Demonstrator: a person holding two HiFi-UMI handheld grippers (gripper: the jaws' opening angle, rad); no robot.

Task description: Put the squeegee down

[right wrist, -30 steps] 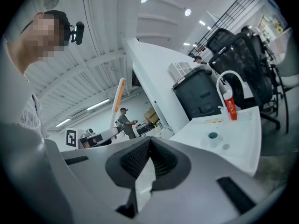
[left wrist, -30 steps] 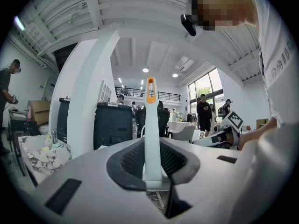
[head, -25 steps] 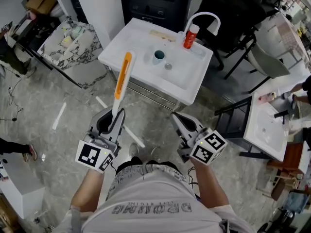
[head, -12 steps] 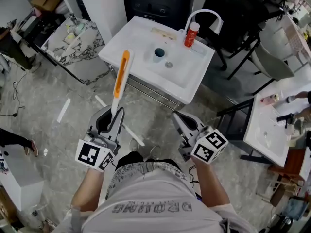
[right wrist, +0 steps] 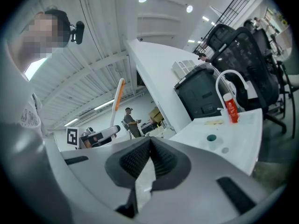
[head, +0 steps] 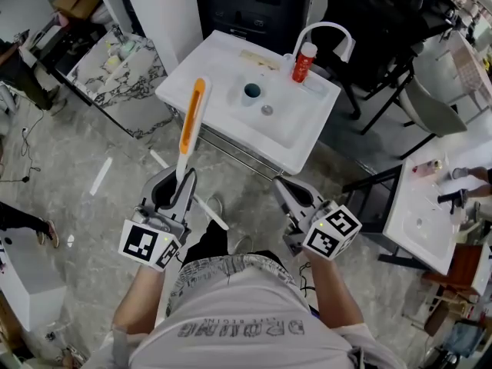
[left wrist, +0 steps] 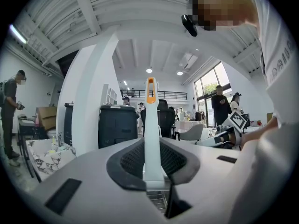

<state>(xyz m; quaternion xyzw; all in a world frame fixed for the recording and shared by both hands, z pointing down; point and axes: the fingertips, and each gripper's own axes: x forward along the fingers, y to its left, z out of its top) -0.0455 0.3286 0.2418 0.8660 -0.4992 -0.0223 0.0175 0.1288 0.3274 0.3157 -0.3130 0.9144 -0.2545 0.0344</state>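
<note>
The squeegee (head: 191, 127) is a long white handle with an orange end; it sticks up and forward out of my left gripper (head: 183, 184), whose jaws are shut on the white handle (left wrist: 151, 139). Its orange tip (left wrist: 150, 84) stands upright ahead of the jaws. My right gripper (head: 286, 194) is at the right, pads touching at the tips, holding nothing. Both grippers hover over the floor just short of the white sink table (head: 286, 141). From the right gripper view the squeegee (right wrist: 117, 101) shows at the left, and the sink table (right wrist: 243, 125) at the right.
On the sink top stand a red bottle (head: 302, 61), a teal cup (head: 251, 92), a drain (head: 267, 110) and a white faucet (head: 327, 31). A marble-topped table (head: 115, 68) is at the left, dark chairs (head: 377, 21) behind, another white sink (head: 423, 206) at the right. People stand in the background.
The sink table and floor have shifted slightly in the head view as the person moved; both grippers keep their pose and the squeegee stays gripped.
</note>
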